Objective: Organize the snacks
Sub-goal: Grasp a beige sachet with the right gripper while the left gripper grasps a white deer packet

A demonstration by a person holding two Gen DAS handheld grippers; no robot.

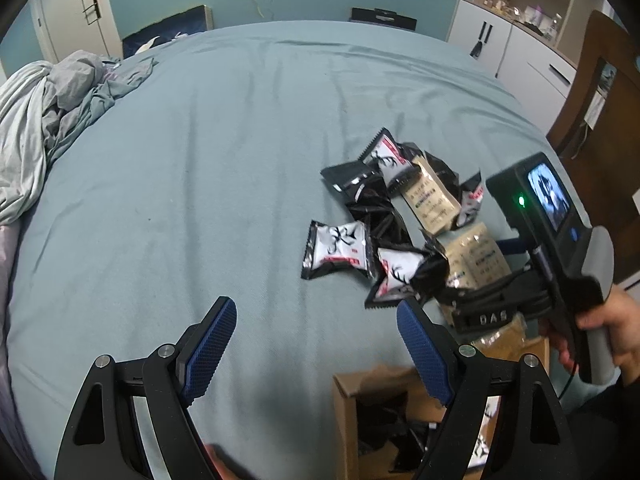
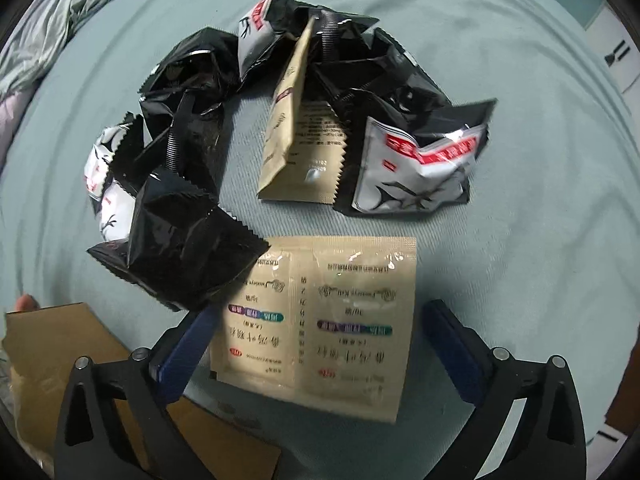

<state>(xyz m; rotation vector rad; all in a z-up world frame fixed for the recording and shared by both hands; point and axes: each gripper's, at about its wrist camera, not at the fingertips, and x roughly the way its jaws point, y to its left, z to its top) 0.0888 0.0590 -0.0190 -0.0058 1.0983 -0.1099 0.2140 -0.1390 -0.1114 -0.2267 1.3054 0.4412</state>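
Between the spread jaws of the right gripper (image 2: 316, 344) we find a flat tan double sachet (image 2: 320, 320), lying on the blue-grey bedsheet (image 2: 520, 240). Both blue pads stand apart with the sachet's two side edges inside the gap; whether either pad touches it we cannot tell. Nothing is clamped.

Ahead of those jaws lies the loose heap of snack packets (image 2: 280, 100): crinkled black foil ones, white ones with a red band, and a second tan sachet (image 2: 296, 136) propped half open. One black packet (image 2: 188, 244) overlaps the double sachet's forward left corner.

We judge the sachet light, thin and limp, with a glossy film that may slip. It would likely buckle under a squeeze across its width, so a grip across its thickness at the nearest sealed edge looks sounder. The overlapping black packet may drag along when it is lifted.

Below and left of the right jaws sits a cardboard box (image 2: 60, 360); from the left wrist view it already holds dark packets.

The left gripper (image 1: 316, 344) hovers over bare sheet, jaws wide apart and empty, with the heap ahead and to its right.
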